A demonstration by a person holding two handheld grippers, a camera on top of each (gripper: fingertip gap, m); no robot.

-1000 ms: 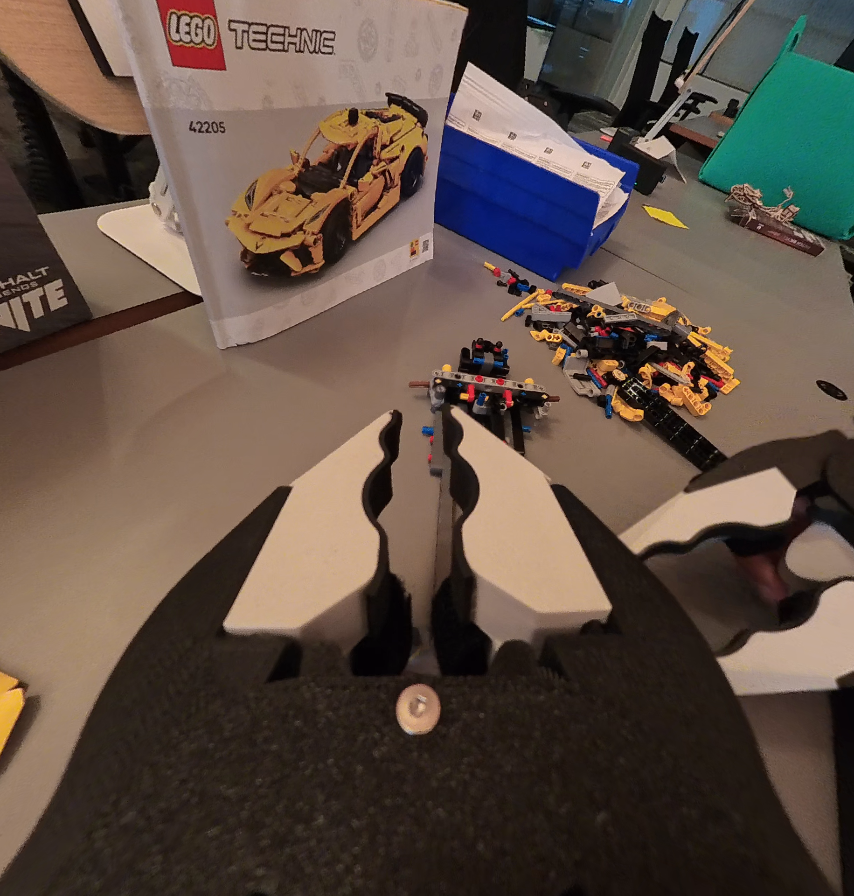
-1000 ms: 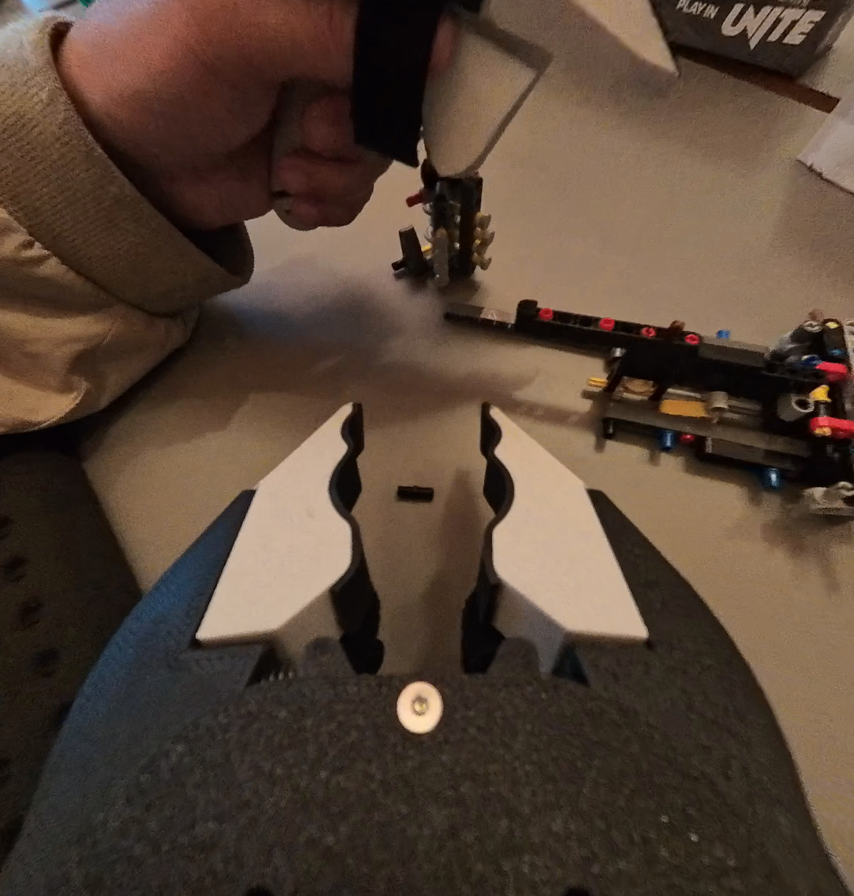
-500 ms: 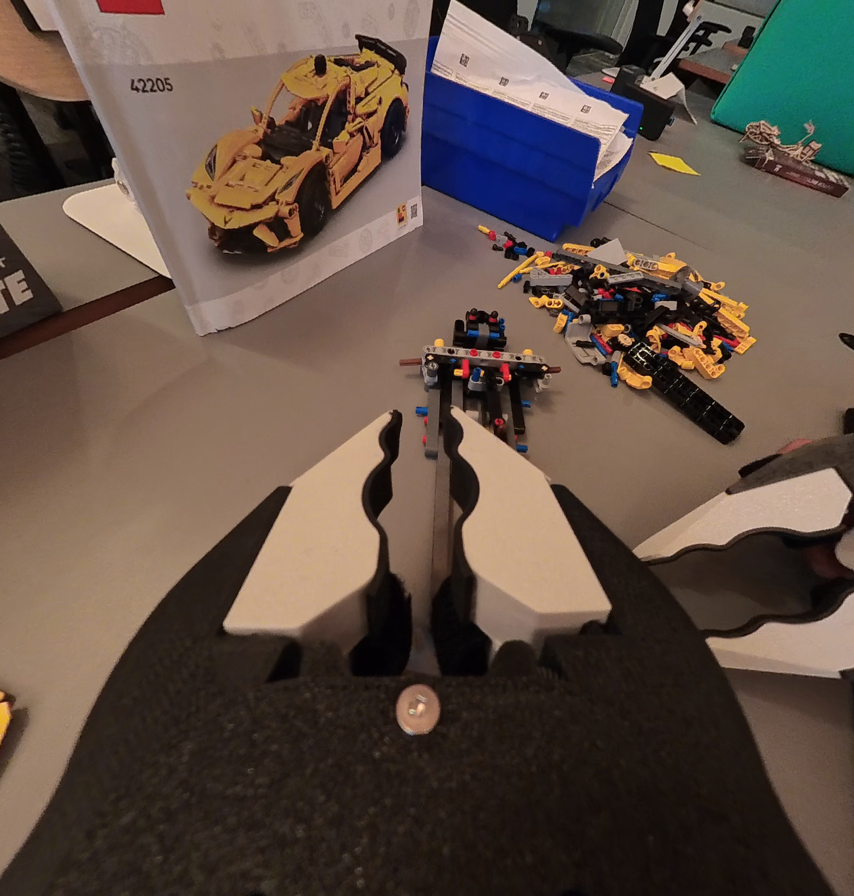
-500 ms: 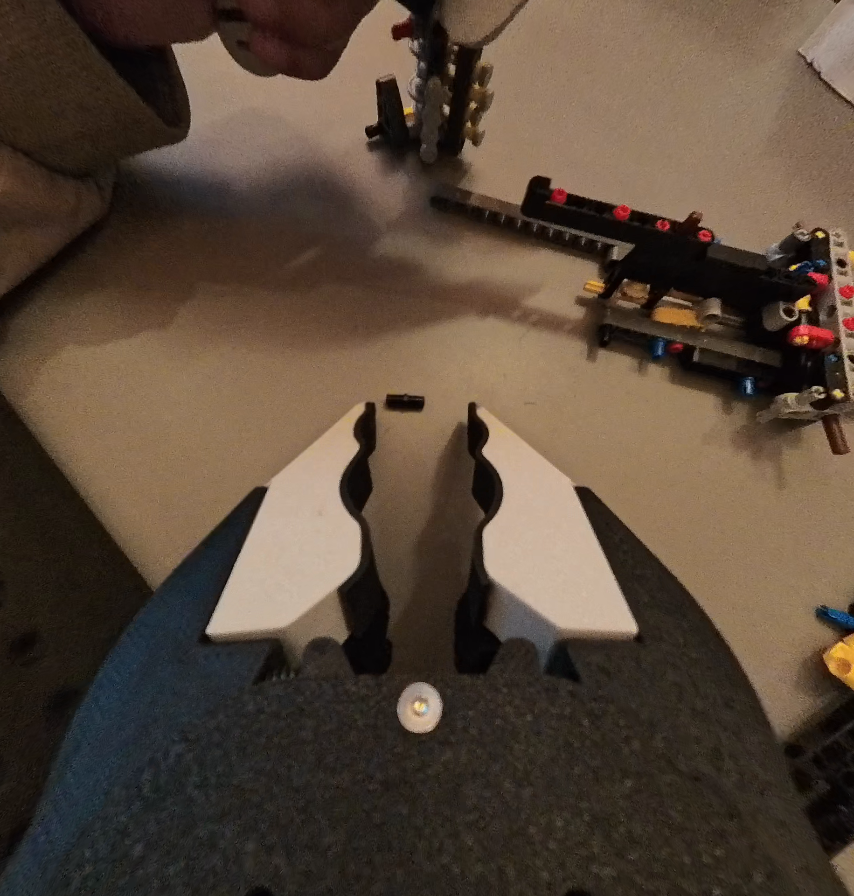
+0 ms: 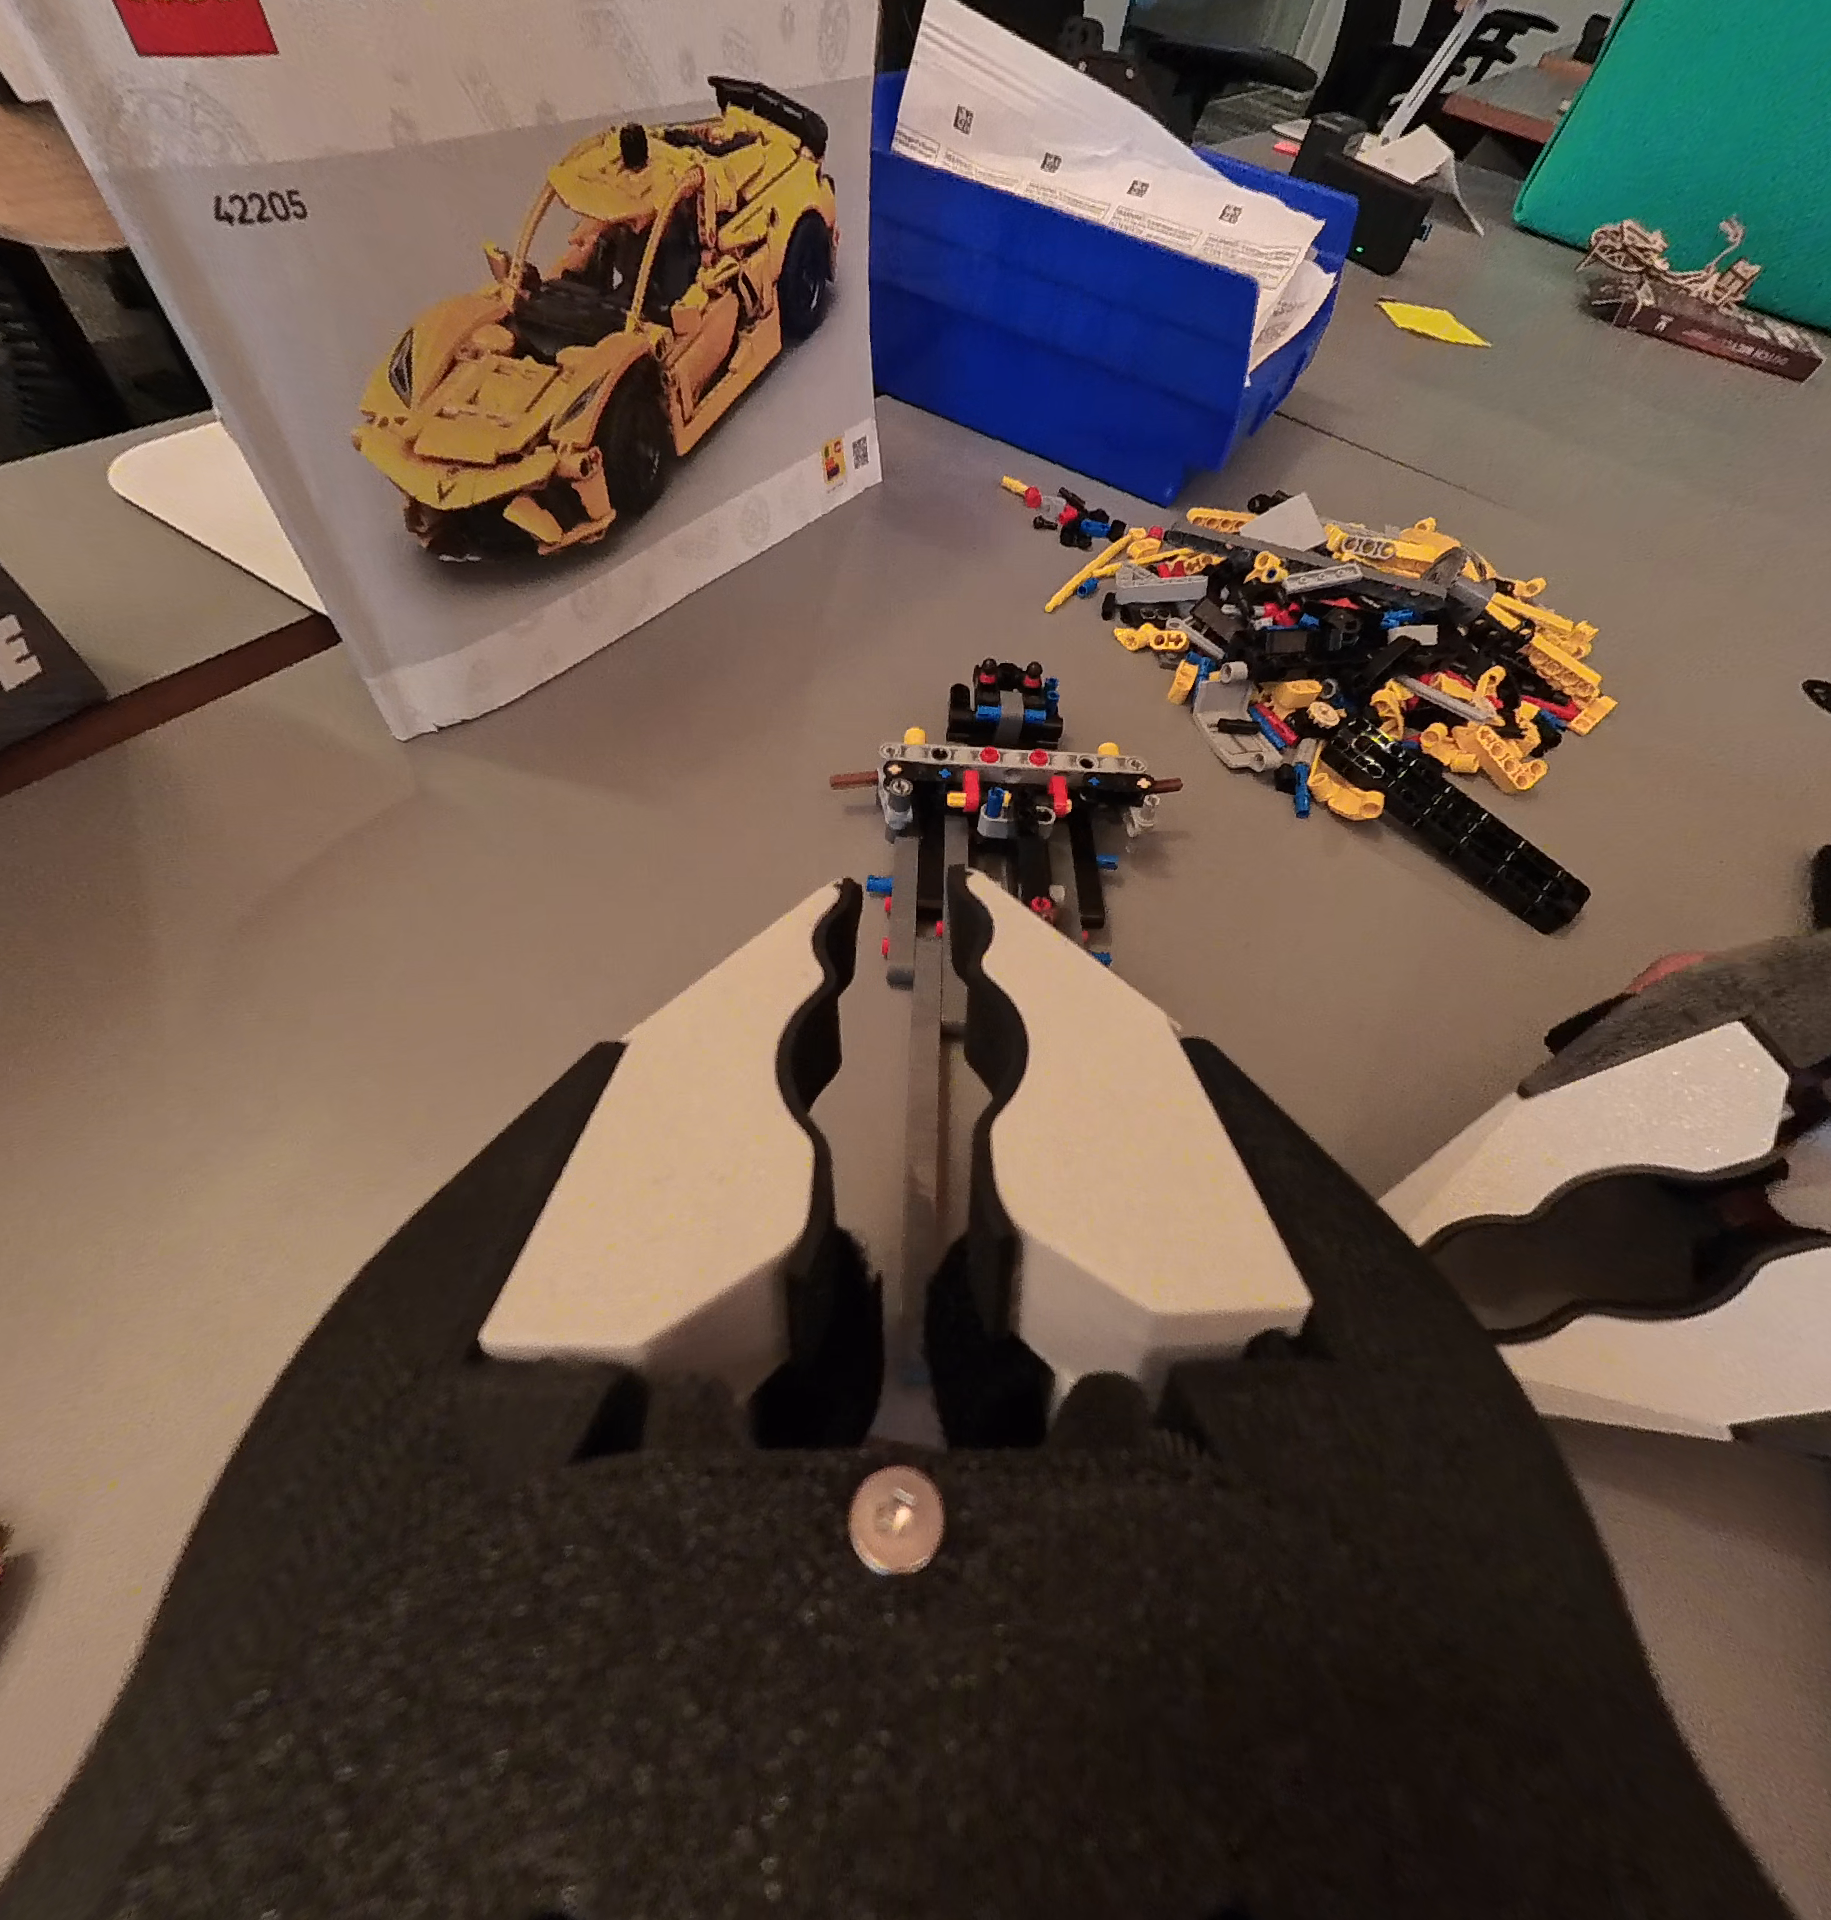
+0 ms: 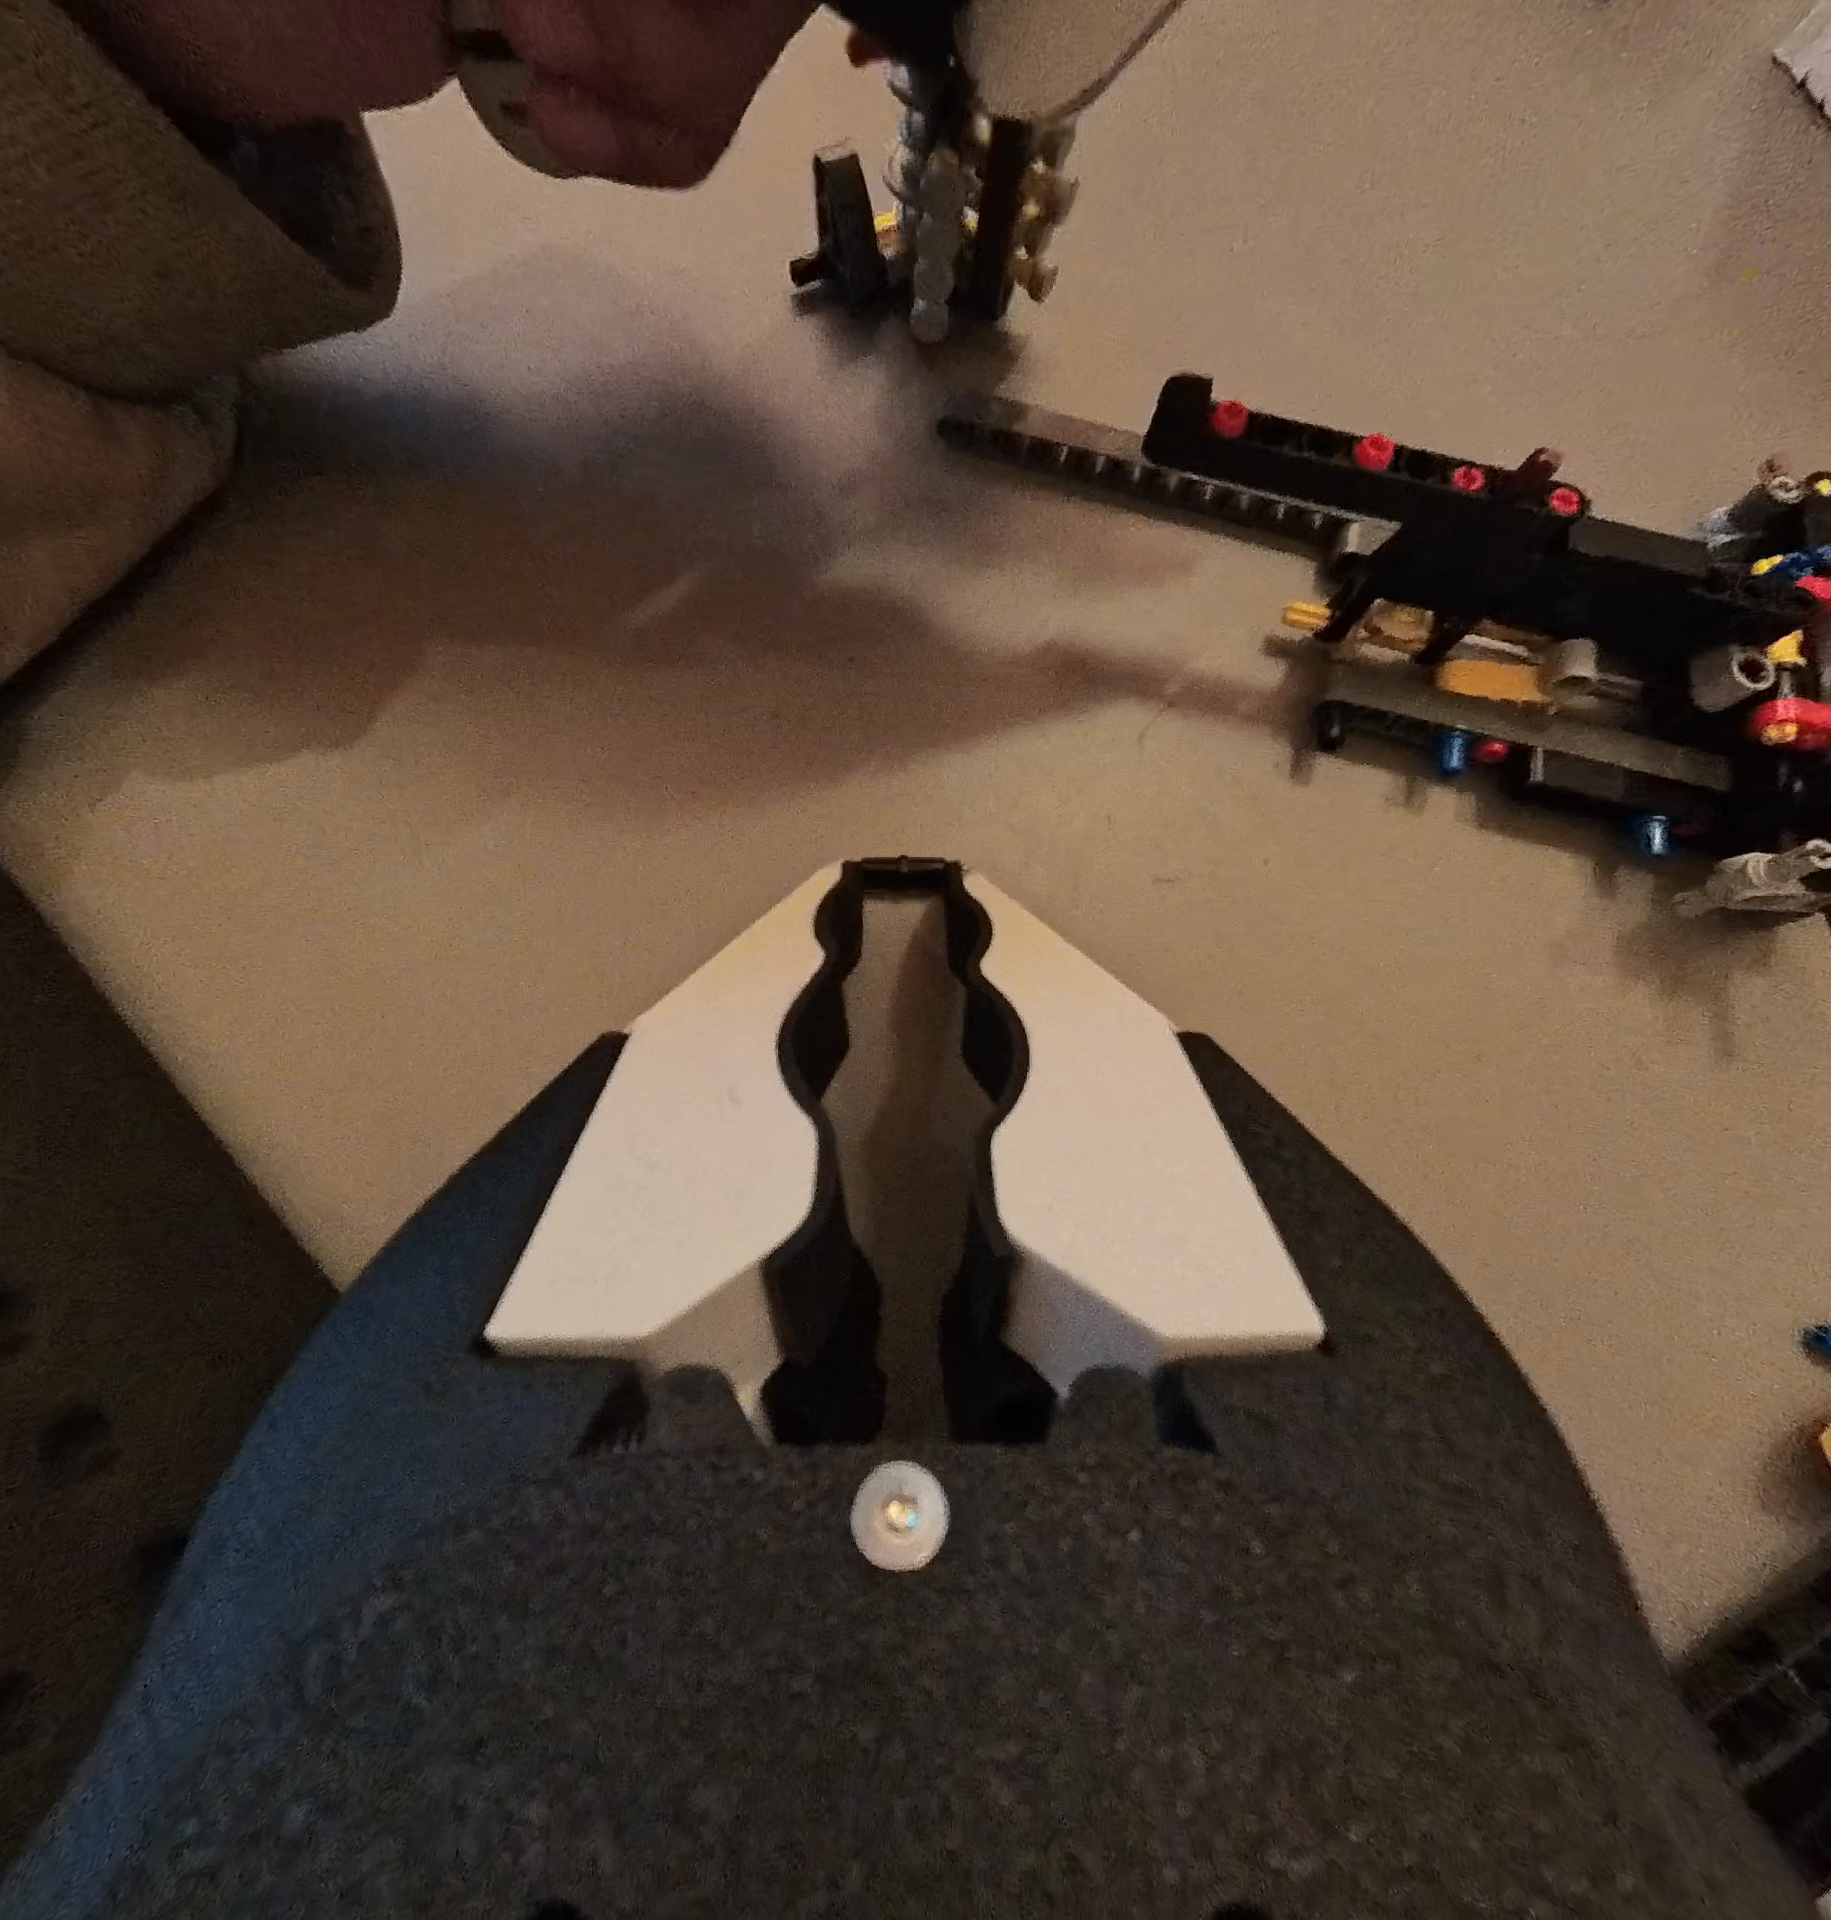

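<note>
L gripper [image 5: 906, 894] is nearly closed, clamped on a small brick sub-assy [image 6: 952, 239] standing on the counter [image 6: 475, 935]; right wrist view shows it best. R gripper [image 6: 906, 881] is pinched down to pin width, a tiny black pin [image 6: 906, 868] held crosswise at the very tips, just above the counter. Chassis build [image 6: 1513, 613] lies to the right, apart from both. Imo the hold on the pin is marginal: I'd keep squeeze steady, wrist level, no twisting, or it'll pop out.
</note>
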